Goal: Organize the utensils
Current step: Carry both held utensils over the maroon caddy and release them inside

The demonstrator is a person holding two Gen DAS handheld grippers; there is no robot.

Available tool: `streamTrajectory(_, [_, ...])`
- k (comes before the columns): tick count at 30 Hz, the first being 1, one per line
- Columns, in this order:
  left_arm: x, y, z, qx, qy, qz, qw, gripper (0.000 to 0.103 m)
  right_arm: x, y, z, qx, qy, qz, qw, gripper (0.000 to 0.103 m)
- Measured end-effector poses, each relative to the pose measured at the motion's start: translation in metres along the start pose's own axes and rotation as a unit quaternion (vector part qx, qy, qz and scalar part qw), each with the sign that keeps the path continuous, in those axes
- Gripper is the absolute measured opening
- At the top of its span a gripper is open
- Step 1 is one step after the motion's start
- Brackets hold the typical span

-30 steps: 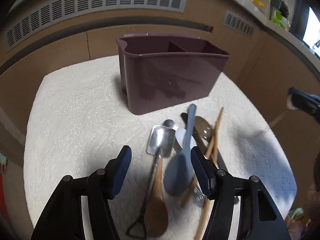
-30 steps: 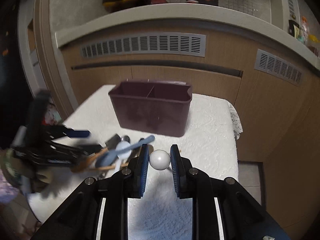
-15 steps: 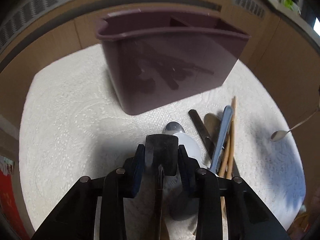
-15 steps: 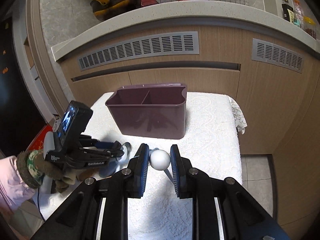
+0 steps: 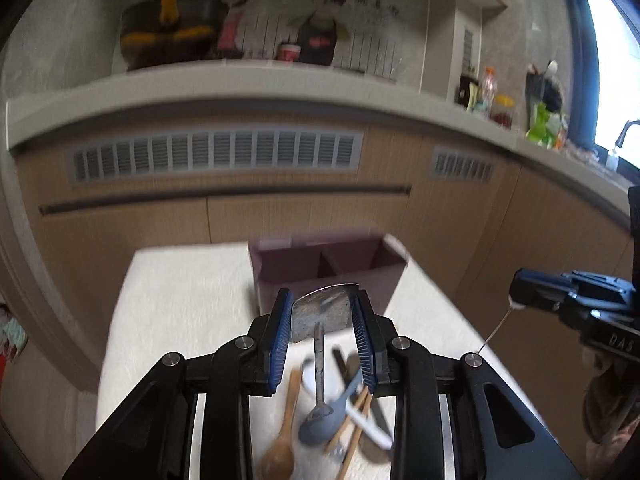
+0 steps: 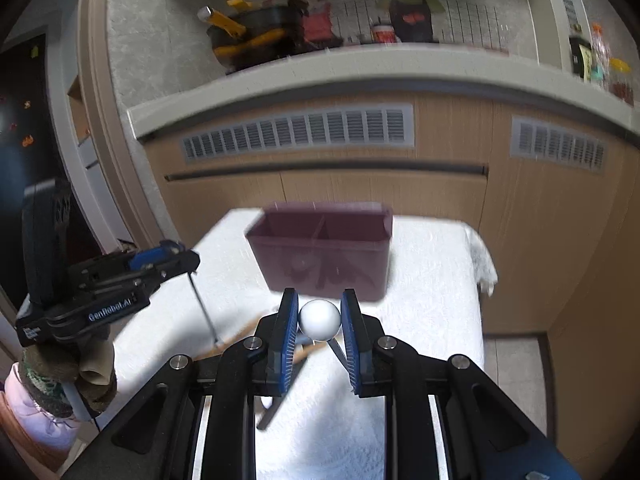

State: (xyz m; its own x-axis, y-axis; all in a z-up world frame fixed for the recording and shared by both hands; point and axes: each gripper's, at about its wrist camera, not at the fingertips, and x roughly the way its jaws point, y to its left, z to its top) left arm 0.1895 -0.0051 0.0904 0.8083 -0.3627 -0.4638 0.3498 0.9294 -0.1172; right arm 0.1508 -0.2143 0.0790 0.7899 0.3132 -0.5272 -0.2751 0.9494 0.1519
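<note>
The metal spatula (image 5: 322, 314) is being gripped by its blade between the left gripper (image 5: 322, 336) jaws, above the worktop (image 5: 180, 300). The white-bowled spoon (image 6: 319, 319) is being clamped between the right gripper (image 6: 319, 332) jaws, before the purple caddy (image 6: 320, 256).

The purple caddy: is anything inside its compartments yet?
The caddy shows a centre divider and two compartments. The inner walls in view look bare, with nothing sticking above the rim. The near wall hides both floors, and the frames are blurred, so a short item could go unseen.
</note>
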Motion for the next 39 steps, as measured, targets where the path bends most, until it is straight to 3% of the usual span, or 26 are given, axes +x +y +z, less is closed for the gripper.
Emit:
streamTrajectory(7, [-0.011,-0.007,0.097,0.025,-0.087,-0.010,0.9959,0.031,-0.025,0.005,0.099,-0.017,-0.078,0.037,0.996,0.020])
streamTrajectory(11, [0.005,0.002,0.121,0.019,-0.111,-0.010,0.9935,0.031,-0.009,0.002,0.137,-0.013,-0.093,0.043,0.995,0.020])
streamTrajectory(15, [0.037,0.010,0.125,0.008,-0.101,-0.011,0.9948,0.031,0.024,-0.001,0.152,-0.009,-0.084,0.032,0.996,0.020])
streamTrajectory(23, [0.107,0.029,0.104,-0.021,-0.035,-0.016,0.9991,0.031,0.102,-0.023,0.144,0.031,0.001,0.022,0.999,0.020])
streamTrajectory(25, [0.118,0.031,0.095,-0.027,-0.015,-0.020,0.9993,0.035,0.116,-0.028,0.136,0.036,0.025,0.019,0.999,0.022])
streamTrajectory(29, [0.125,0.032,0.080,-0.034,0.002,-0.008,0.9994,0.044,0.122,-0.028,0.126,0.021,0.016,-0.019,0.999,0.031])
streamTrajectory(32, [0.113,0.036,0.072,-0.040,0.003,0.002,0.9992,0.050,0.109,-0.026,0.121,0.002,-0.003,-0.042,0.999,0.048])
streamTrajectory(34, [0.102,0.040,0.063,-0.046,0.005,0.010,0.9989,0.061,0.098,-0.024,0.118,-0.006,-0.015,-0.057,0.998,0.067])
streamTrajectory(37, [0.085,0.044,0.041,-0.050,0.016,0.022,0.9984,0.066,0.083,-0.017,0.104,-0.026,-0.024,-0.084,0.996,0.068])
streamTrajectory(39, [0.073,0.047,0.024,-0.054,0.025,0.034,0.9976,0.069,0.073,-0.013,0.090,-0.035,-0.019,-0.090,0.995,0.077])
